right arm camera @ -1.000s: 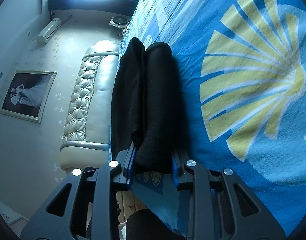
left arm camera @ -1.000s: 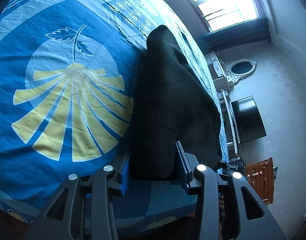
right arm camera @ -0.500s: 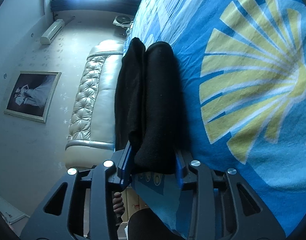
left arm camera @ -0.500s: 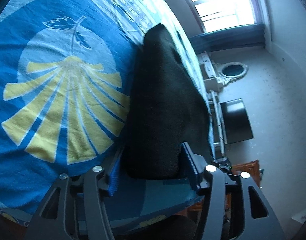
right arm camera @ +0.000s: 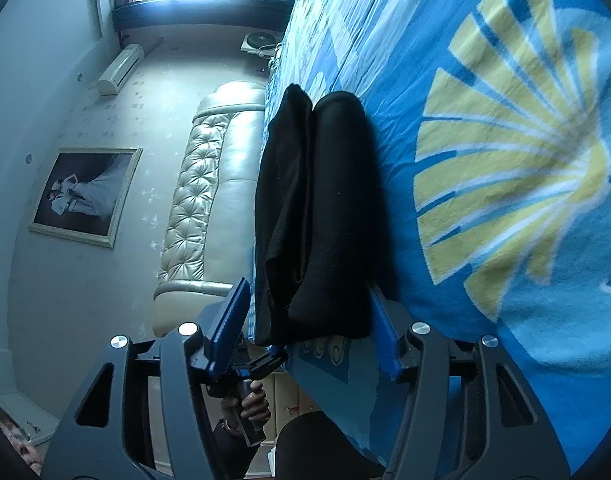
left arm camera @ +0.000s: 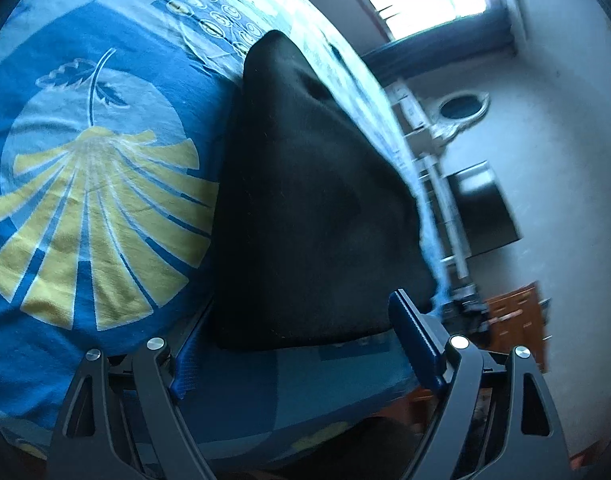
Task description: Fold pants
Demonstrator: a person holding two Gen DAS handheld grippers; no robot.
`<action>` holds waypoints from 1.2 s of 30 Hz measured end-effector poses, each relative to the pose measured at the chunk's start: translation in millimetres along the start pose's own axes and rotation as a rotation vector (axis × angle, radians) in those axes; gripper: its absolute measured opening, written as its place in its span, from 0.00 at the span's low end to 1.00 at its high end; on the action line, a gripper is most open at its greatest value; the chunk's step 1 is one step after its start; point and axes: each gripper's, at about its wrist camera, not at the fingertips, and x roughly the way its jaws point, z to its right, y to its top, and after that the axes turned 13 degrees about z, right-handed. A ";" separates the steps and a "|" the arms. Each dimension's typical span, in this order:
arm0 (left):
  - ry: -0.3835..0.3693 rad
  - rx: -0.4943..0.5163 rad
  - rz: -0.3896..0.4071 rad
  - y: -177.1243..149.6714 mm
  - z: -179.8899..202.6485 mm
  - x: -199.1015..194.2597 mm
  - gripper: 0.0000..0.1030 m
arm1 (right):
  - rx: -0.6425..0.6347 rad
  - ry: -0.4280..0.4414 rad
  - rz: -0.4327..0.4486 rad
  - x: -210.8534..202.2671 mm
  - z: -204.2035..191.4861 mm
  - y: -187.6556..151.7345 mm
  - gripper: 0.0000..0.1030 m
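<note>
Our left gripper (left arm camera: 305,344) is spread wide around the folded black pants (left arm camera: 305,200) on the blue bedspread (left arm camera: 85,200). Our right gripper (right arm camera: 305,328) is likewise spread, beside the padded headboard (right arm camera: 201,200) and framed picture (right arm camera: 85,196).

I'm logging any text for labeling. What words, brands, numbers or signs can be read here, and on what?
None can be read.
Pants: plain black, no label showing.
Bedsheet: only shell, leaf and round motifs, no letters.
Framed picture: a photo, no caption visible.
Wall unit: any marking too small to read.
</note>
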 end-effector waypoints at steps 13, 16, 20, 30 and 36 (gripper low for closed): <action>0.499 0.396 0.043 -36.6 57.3 -16.0 0.80 | -0.017 -0.115 0.143 -46.9 -6.4 -10.8 0.63; 0.599 0.516 0.082 -45.5 72.2 -24.4 0.80 | -0.048 -0.146 0.162 -55.0 -9.1 -16.9 0.65; 0.640 0.603 0.182 -48.6 89.8 -45.0 0.80 | -0.108 -0.208 0.166 -61.5 -18.0 -29.1 0.74; 0.672 0.636 0.360 -53.0 128.1 -63.0 0.80 | -0.419 -0.474 0.175 -45.3 -65.6 -87.8 0.83; 0.660 0.618 0.375 -60.8 131.8 -59.4 0.81 | -0.727 -0.611 0.192 -24.3 -106.7 -131.4 0.84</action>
